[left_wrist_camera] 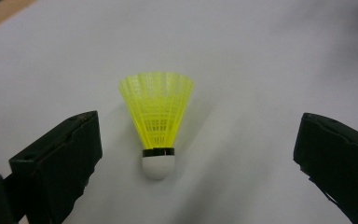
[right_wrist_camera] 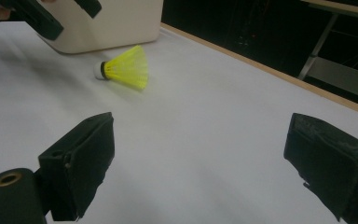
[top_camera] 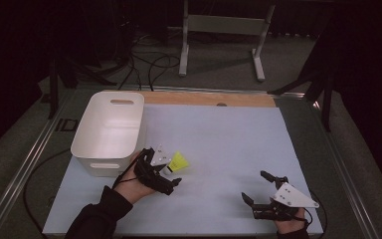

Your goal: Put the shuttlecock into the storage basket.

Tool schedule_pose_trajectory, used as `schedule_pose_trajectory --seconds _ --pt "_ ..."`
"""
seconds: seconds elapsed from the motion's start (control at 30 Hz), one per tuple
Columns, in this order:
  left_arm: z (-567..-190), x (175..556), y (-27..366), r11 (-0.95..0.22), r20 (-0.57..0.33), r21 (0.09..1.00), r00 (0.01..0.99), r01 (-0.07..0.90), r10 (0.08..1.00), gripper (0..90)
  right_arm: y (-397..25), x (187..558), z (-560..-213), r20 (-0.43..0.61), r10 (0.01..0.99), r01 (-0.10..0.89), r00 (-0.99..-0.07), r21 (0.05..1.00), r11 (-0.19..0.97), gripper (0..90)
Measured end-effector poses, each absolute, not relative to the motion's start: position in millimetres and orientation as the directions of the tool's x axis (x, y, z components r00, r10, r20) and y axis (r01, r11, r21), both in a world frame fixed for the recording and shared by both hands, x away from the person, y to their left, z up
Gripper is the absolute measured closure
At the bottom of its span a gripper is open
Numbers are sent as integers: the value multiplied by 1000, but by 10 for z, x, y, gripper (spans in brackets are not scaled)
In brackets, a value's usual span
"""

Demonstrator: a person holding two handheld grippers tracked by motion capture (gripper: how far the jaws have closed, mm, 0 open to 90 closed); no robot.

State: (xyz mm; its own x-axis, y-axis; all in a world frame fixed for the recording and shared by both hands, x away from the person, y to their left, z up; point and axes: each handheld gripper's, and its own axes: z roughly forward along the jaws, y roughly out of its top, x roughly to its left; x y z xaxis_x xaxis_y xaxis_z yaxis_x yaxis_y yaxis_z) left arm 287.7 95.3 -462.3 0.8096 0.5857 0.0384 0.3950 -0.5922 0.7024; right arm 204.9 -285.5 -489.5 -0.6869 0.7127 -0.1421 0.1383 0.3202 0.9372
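A yellow shuttlecock (top_camera: 179, 162) with a white cork lies on its side on the pale mat, just right of the white bin (top_camera: 110, 129). My left gripper (top_camera: 161, 168) is open around it, one jaw on each side, touching nothing. In the left gripper view the shuttlecock (left_wrist_camera: 157, 116) lies between the wide jaws, cork toward the camera. My right gripper (top_camera: 254, 185) stands open and empty near the table's front right. From the right gripper view (right_wrist_camera: 200, 126) the shuttlecock (right_wrist_camera: 126, 69) lies farther off, below the left gripper (right_wrist_camera: 67, 14).
The white bin (right_wrist_camera: 121, 23) has nothing visible inside and stands at the mat's left side. A wooden strip (top_camera: 209, 98) runs along the table's far edge. Beyond it are a metal stand (top_camera: 221, 30) and cables (top_camera: 149, 64) on the floor.
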Motion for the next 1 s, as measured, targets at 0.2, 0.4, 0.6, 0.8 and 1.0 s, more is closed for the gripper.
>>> schedule_pose_trajectory --seconds 0.2,0.4,0.6,0.8,1.0 --pt "-4762 2929 945 -606 41 678 802 416 596 21 -2855 2047 -4891 -146 712 133 -687 938 321 87" --pt "-4896 2970 954 -623 35 652 803 432 594 41 -2853 2044 -4890 -143 713 134 -687 939 318 87" --pt "-4980 2983 916 -635 43 630 796 448 604 66 -2855 2046 -4891 -144 713 134 -687 938 319 87" --pt "-5041 3014 890 -641 57 601 775 477 630 151 -2855 2047 -4893 -144 713 136 -687 937 321 87" --pt "-5074 3035 879 -644 64 582 763 495 644 225 -2854 2047 -4892 -141 714 137 -686 938 317 87"
